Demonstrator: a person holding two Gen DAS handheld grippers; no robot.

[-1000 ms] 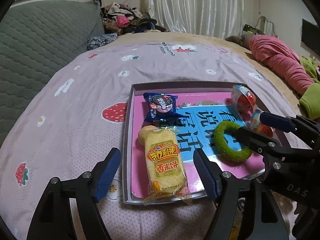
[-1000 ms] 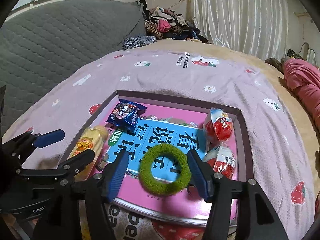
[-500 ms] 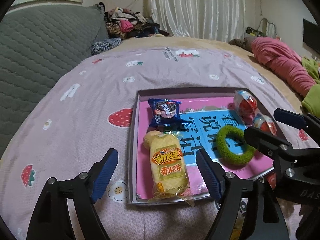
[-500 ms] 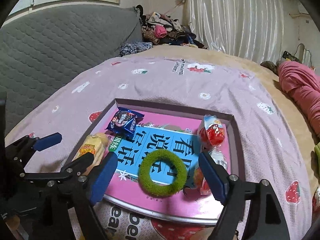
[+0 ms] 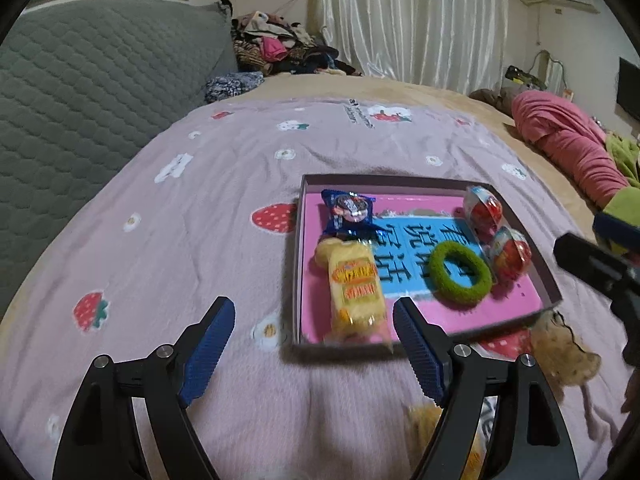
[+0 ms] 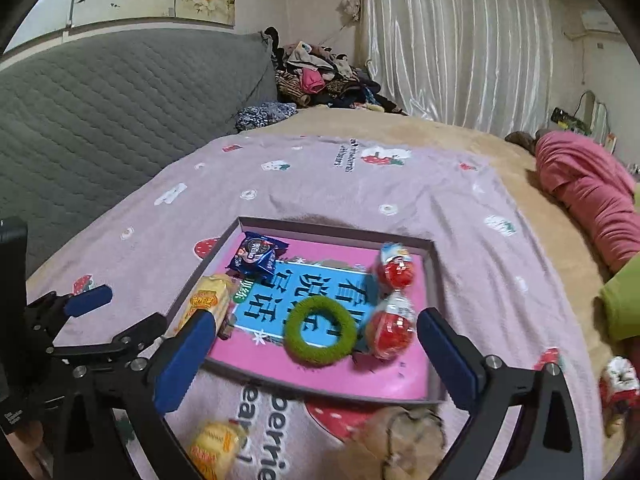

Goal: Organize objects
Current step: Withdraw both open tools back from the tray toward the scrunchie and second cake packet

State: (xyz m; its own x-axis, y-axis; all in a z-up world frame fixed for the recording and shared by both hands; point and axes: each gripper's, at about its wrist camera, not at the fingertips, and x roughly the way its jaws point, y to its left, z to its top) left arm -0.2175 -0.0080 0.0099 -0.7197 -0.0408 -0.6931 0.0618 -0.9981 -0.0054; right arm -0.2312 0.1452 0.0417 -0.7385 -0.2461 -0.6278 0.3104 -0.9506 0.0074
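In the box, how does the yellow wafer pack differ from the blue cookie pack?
The yellow wafer pack is long and lies at the box's near left edge; the blue cookie pack is shorter, dark and sits behind it, near the far corner. Both are sealed snacks inside the box, along its left side.

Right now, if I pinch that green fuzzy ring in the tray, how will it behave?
The green fuzzy ring looks soft and plush, so it would probably squash and flex rather than hold shape. It seems light. Lying flat in the tray beside a red egg toy, it is unlikely to roll.
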